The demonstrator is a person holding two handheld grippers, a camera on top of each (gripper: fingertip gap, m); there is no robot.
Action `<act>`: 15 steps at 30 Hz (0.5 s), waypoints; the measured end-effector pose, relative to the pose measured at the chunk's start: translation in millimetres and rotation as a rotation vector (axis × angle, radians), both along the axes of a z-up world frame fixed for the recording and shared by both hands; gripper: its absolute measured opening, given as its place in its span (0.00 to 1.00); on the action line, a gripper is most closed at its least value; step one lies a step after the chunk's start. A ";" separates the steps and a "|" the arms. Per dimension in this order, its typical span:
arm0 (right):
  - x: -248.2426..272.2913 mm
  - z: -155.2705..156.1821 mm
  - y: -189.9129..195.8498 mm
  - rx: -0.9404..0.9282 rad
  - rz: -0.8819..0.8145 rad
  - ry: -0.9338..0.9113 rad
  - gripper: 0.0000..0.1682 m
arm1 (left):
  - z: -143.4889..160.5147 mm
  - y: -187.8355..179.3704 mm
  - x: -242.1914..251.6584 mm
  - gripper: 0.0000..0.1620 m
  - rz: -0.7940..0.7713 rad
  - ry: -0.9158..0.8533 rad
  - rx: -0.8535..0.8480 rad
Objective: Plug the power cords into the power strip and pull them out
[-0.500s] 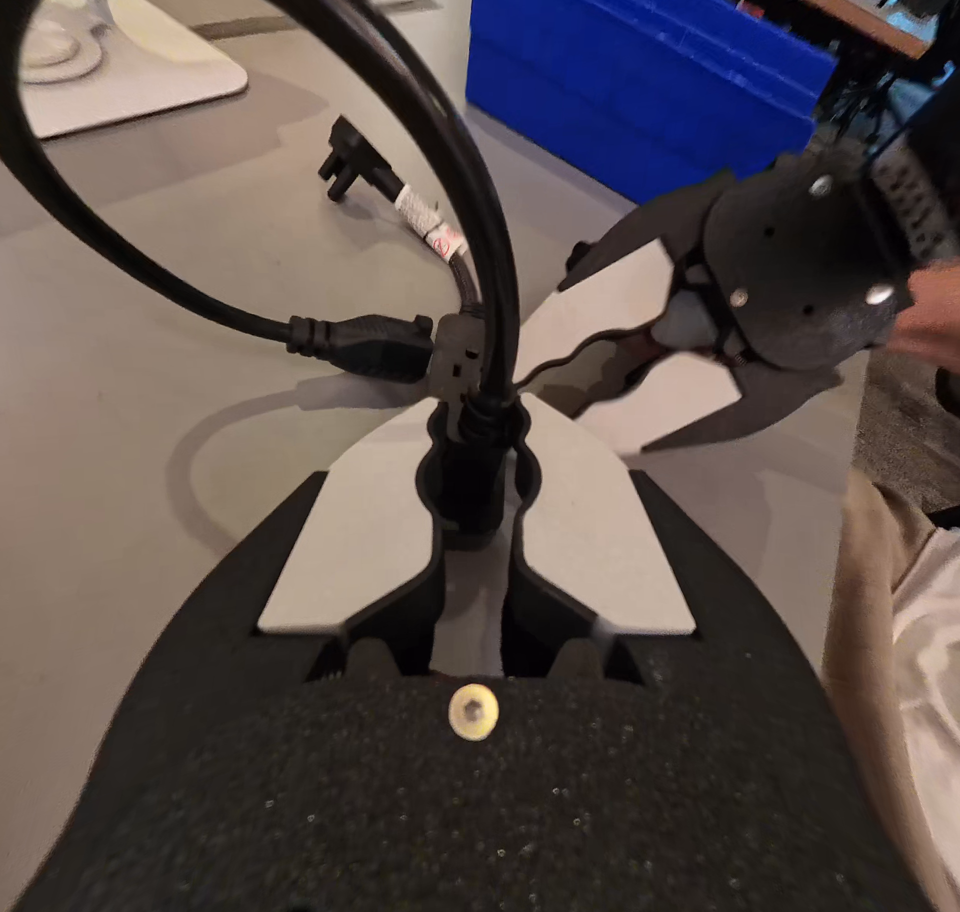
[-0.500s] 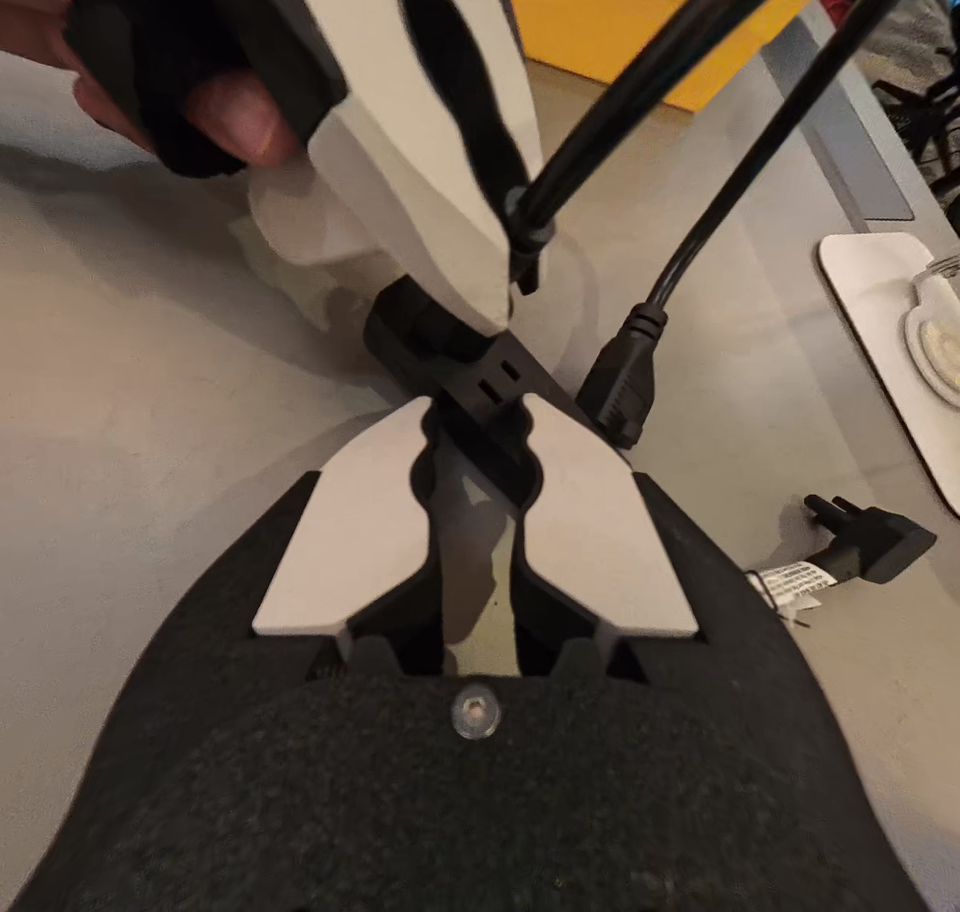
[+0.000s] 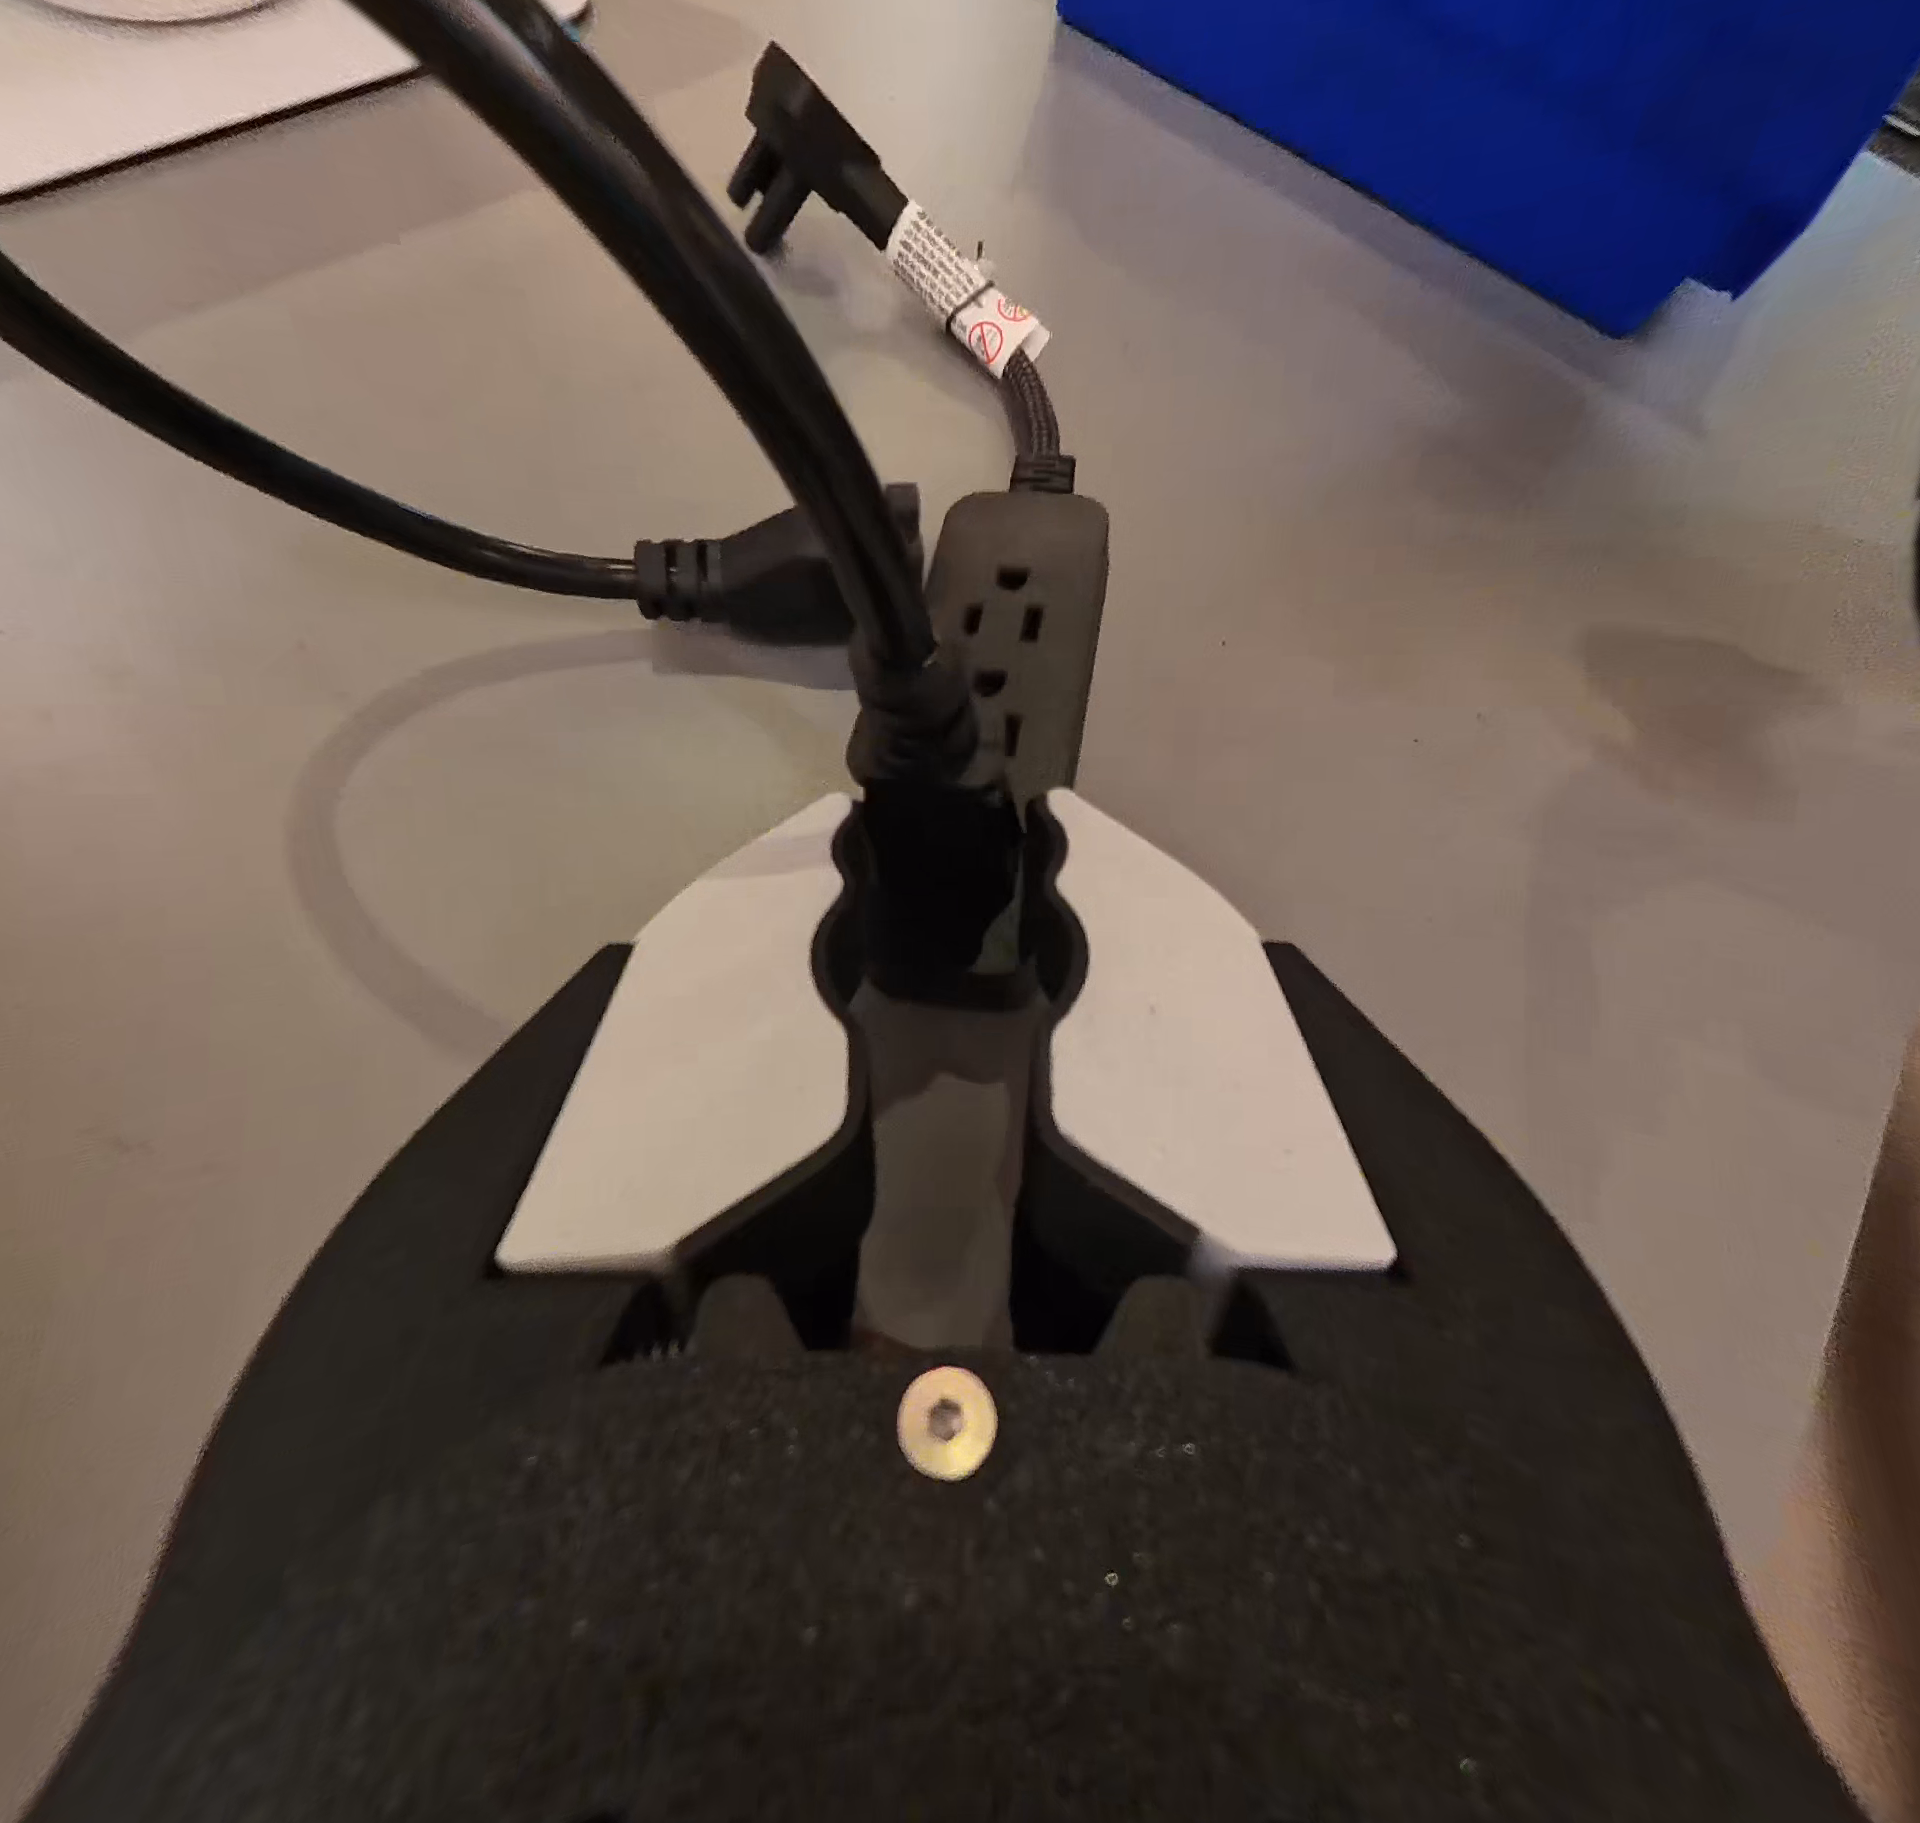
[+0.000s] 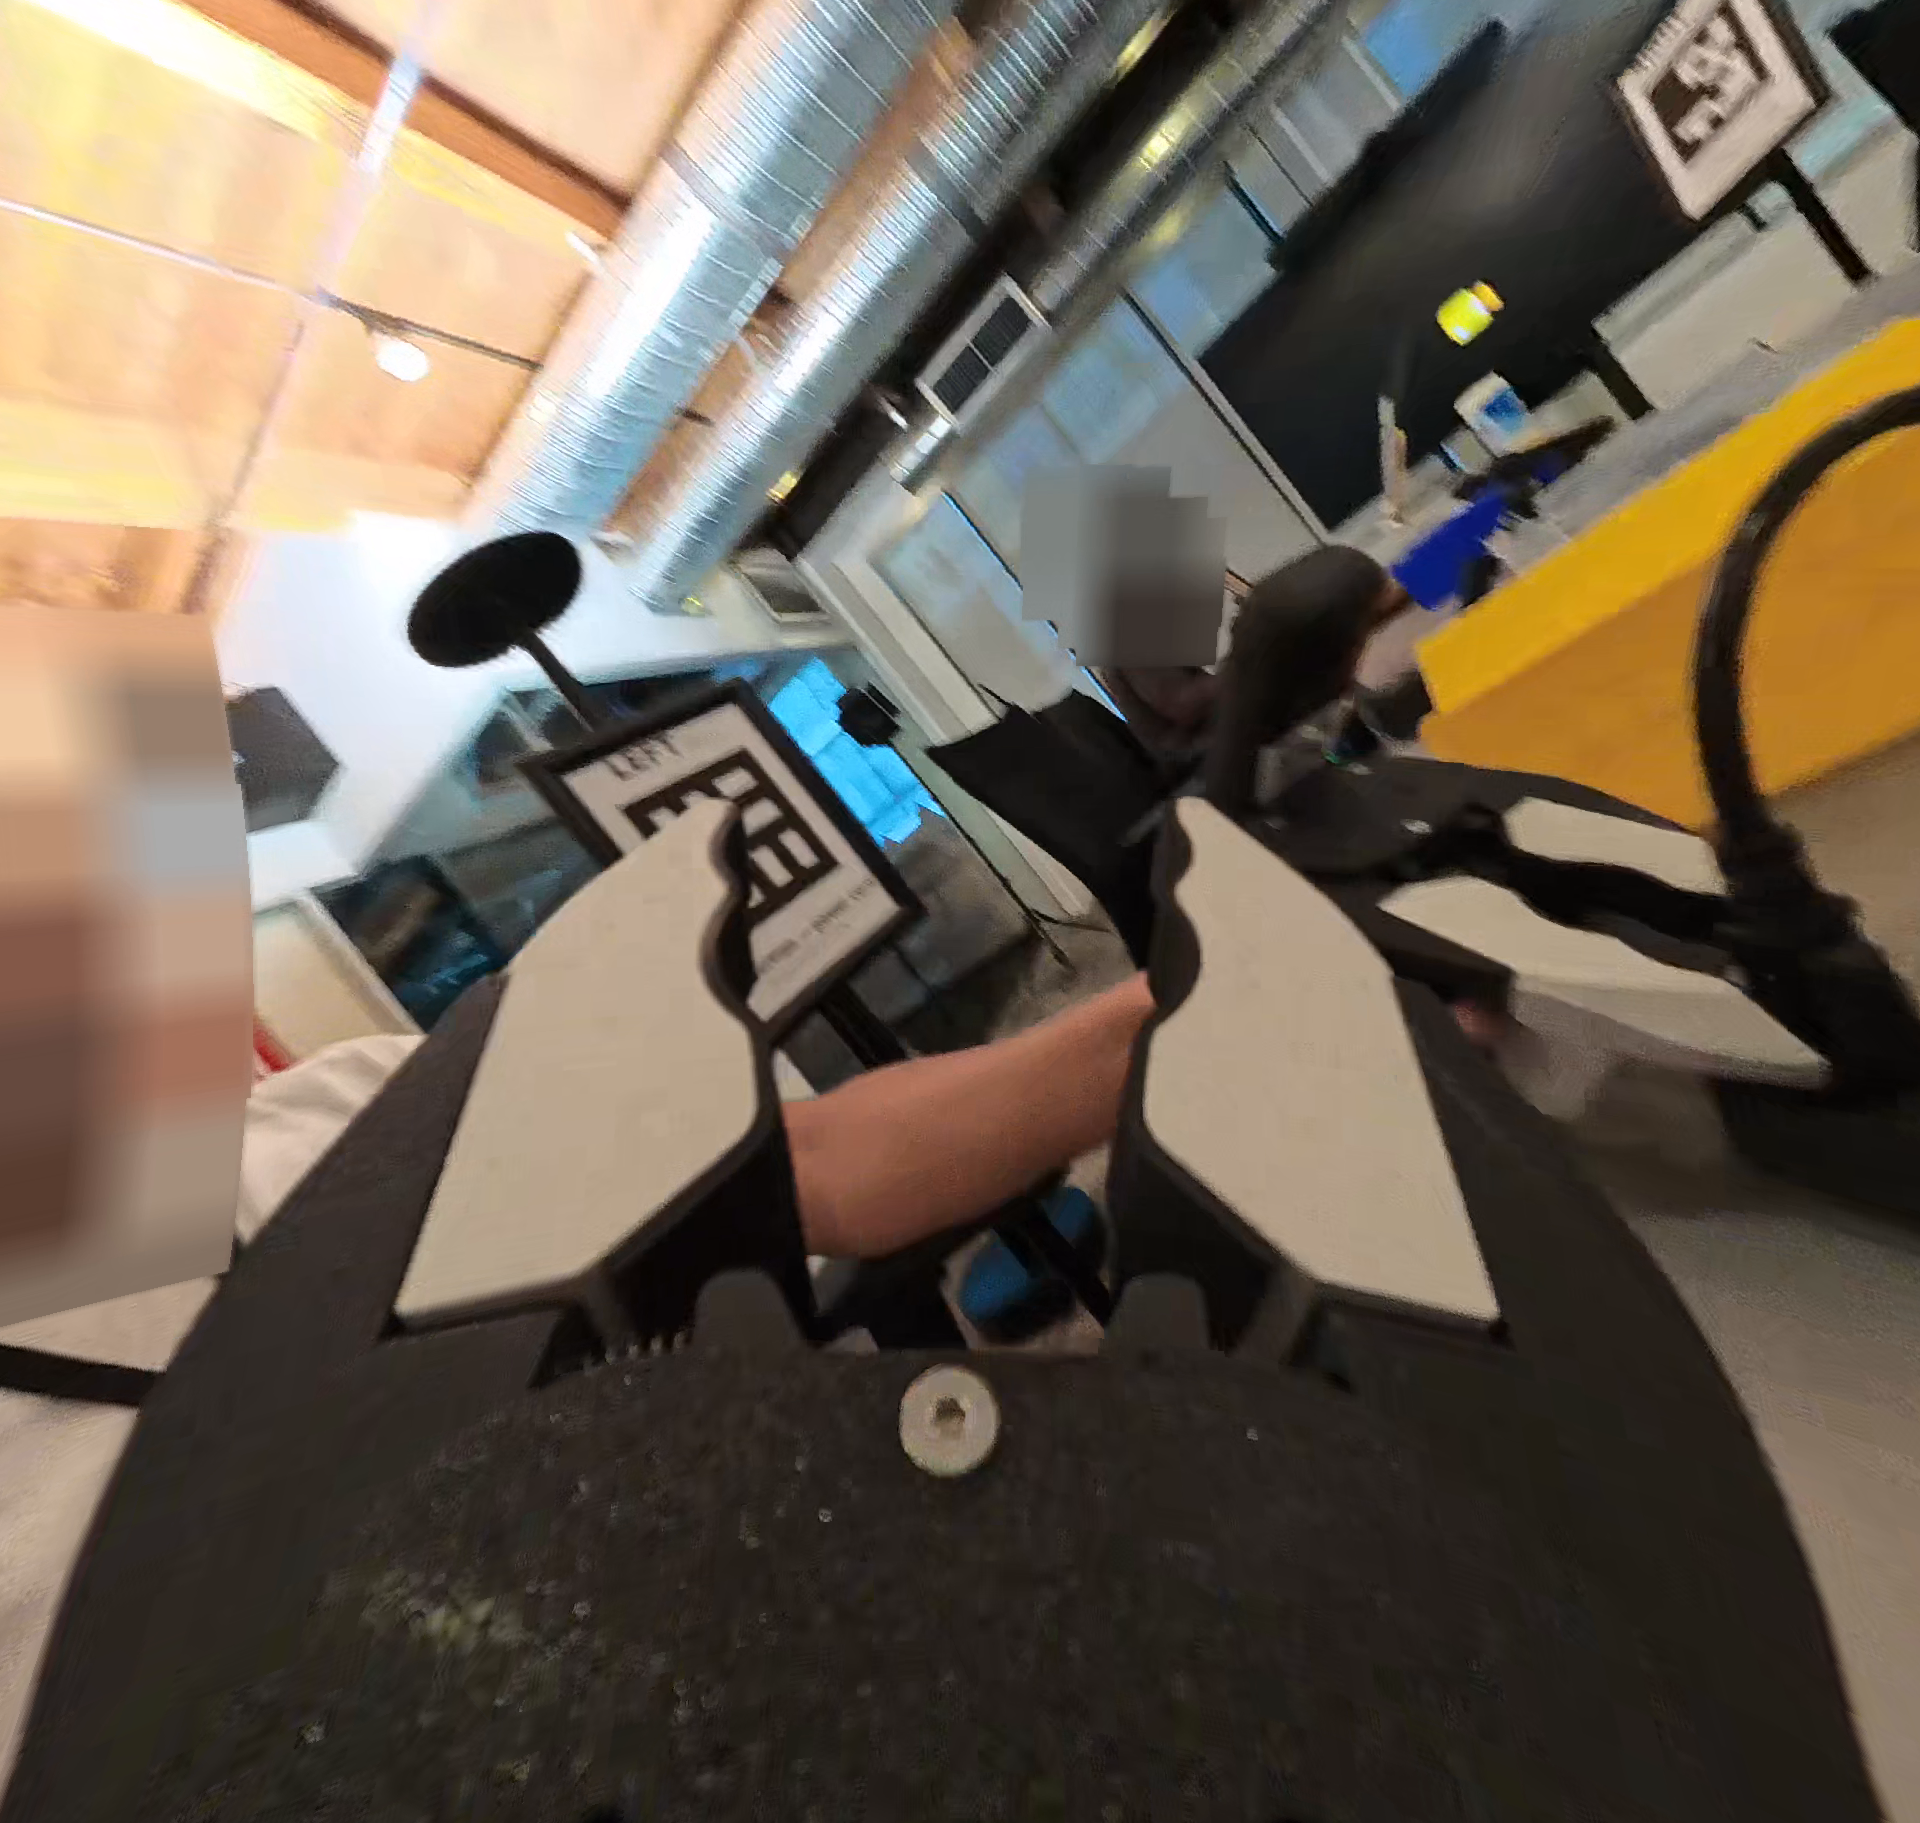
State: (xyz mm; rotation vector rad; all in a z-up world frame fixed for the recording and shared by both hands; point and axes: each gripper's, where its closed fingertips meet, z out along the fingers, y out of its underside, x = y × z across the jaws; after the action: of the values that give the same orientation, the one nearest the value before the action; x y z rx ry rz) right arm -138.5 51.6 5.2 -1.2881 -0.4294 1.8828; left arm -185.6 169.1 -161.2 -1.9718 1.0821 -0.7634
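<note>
In the left wrist view my left gripper (image 3: 948, 817) is shut on the black plug (image 3: 925, 900) of a thick black power cord (image 3: 665, 215) that arcs up and to the left. The plug sits against the near end of the small black power strip (image 3: 1029, 620); I cannot tell whether it is seated. A second black plug (image 3: 769, 584) is in the strip's left side. The strip's own plug (image 3: 805, 142) lies on the grey table behind it. My right gripper (image 4: 956, 828) is open and empty, tilted up away from the table. The left gripper (image 4: 1558, 911) shows at its right.
A blue bin (image 3: 1507, 90) stands at the back right of the grey table (image 3: 1455, 734), and a white tray (image 3: 156, 100) at the back left. The right wrist view shows a yellow bin (image 4: 1662, 610), a person's forearm (image 4: 966, 1108) and marker boards on stands (image 4: 748, 838).
My right gripper has let go of the power strip, opened and swung up and away, out of the left wrist view. My left gripper still holds the plug, now lower and closer to the strip.
</note>
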 end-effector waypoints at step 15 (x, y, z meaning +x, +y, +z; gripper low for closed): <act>7.9 61.1 -103.6 0.127 0.497 0.367 0.56 | 3.6 -0.4 7.6 0.15 -0.002 -0.024 -0.010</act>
State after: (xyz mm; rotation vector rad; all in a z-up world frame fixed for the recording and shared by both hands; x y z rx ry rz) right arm -130.6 -52.0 66.3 -0.7679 -0.7043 2.3997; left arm -178.0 168.7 -157.6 -1.9656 1.0676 -0.7935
